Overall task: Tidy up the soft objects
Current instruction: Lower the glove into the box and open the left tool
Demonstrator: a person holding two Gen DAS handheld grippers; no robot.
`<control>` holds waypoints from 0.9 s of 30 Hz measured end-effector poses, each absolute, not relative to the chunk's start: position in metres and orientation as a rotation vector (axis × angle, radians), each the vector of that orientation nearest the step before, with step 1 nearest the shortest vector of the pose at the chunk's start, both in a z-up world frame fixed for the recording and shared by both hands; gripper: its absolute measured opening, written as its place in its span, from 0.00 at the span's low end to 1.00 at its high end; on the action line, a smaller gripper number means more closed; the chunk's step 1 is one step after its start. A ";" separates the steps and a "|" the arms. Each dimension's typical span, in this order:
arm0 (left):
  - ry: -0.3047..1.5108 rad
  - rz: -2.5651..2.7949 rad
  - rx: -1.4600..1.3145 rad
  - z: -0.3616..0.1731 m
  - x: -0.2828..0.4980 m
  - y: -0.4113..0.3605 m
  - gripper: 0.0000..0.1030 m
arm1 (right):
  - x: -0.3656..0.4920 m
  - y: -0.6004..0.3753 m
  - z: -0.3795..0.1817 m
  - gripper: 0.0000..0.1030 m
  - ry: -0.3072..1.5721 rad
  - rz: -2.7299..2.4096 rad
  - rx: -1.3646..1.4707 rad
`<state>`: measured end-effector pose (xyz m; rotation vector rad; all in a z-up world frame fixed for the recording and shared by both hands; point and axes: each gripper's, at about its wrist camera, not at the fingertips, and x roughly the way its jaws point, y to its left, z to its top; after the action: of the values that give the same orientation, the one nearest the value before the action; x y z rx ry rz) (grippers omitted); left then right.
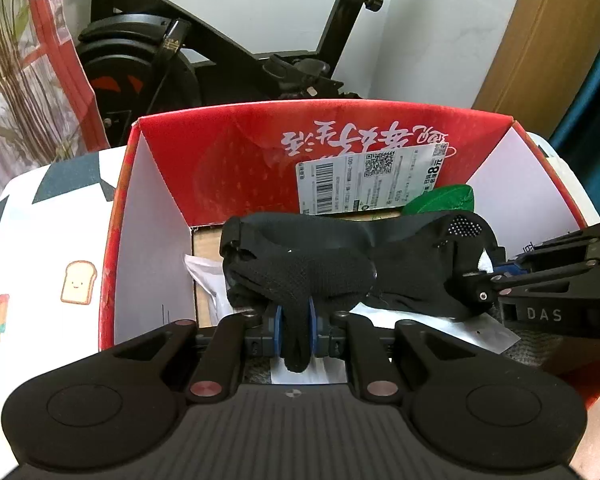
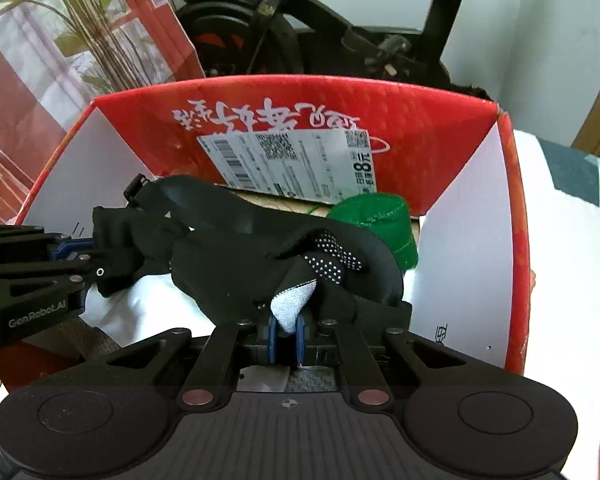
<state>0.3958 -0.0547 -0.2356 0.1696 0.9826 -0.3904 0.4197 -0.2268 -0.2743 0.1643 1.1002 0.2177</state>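
A black fabric piece with mesh and white-dotted patches (image 1: 340, 264) hangs stretched between both grippers over the open red cardboard box (image 1: 220, 148). My left gripper (image 1: 295, 326) is shut on its left end. My right gripper (image 2: 287, 334) is shut on its other end, at a grey-white patch (image 2: 294, 304); the fabric (image 2: 236, 248) spans to the left gripper (image 2: 80, 256) there. The right gripper also shows in the left wrist view (image 1: 500, 280). A green soft object (image 2: 376, 224) lies in the box behind the fabric.
White plastic or paper (image 1: 440, 324) and grey knit fabric (image 1: 532, 344) lie in the box below. A shipping label (image 2: 292, 164) sticks to the box's far wall (image 2: 420, 128). An exercise bike (image 1: 172, 52) stands behind. A patterned white surface (image 1: 52, 248) lies left of the box.
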 end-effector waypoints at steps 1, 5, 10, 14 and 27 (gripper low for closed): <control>0.984 -0.388 0.167 -0.236 0.396 -0.055 0.15 | 0.421 -0.226 -0.275 0.08 1.107 0.216 0.157; 0.952 -0.380 0.203 -0.233 0.391 -0.058 0.31 | 0.422 -0.221 -0.274 0.08 1.115 0.203 0.120; 0.892 -0.404 0.190 -0.221 0.378 -0.054 0.63 | 0.411 -0.214 -0.267 0.11 1.061 0.161 0.044; 0.804 -0.377 0.183 -0.206 0.362 -0.049 0.90 | 0.400 -0.209 -0.260 0.20 0.983 0.133 -0.027; 0.599 -0.251 0.254 -0.161 0.311 -0.043 1.00 | 0.355 -0.223 -0.215 0.88 0.755 0.149 -0.020</control>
<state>0.3109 -0.0427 -0.1614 0.2542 0.5992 -0.2508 0.3554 -0.2233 -0.2152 -0.0202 0.7549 0.1486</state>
